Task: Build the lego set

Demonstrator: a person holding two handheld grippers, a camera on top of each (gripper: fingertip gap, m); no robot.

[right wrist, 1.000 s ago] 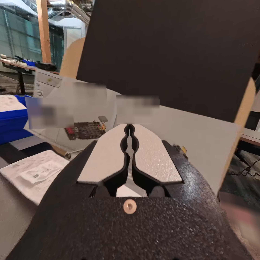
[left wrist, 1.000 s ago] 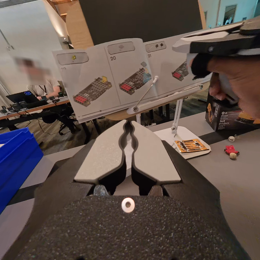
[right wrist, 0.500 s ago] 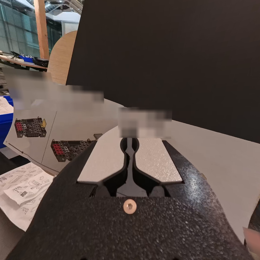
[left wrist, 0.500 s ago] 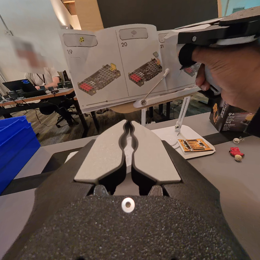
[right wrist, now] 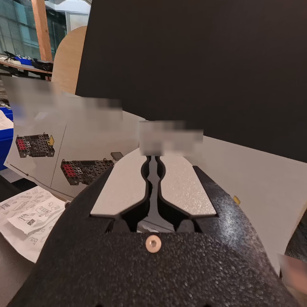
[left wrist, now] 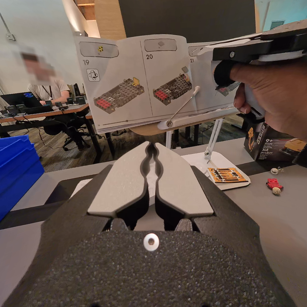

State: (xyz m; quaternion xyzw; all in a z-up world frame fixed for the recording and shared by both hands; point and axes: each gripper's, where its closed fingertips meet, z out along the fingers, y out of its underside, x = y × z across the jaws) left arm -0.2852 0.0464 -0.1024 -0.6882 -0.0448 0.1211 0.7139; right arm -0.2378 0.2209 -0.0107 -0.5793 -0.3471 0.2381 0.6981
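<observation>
The grey surface [left wrist: 265, 216] carries a stack of blue plastic bins [left wrist: 16, 166] at its left edge; their contents are hidden. At the far edge, a white stand [left wrist: 214, 159] props the open paper instruction booklet [left wrist: 141, 83] ahead of the left gripper [left wrist: 152, 147], whose jaws are closed on nothing. The right gripper [right wrist: 153, 157] is pressed close to the booklet, jaws nearly closed; whether it pinches a page cannot be told. An orange sticker sheet [left wrist: 226, 175] lies on the stand's base, a small red brick piece [left wrist: 273, 182] toward the right edge.
</observation>
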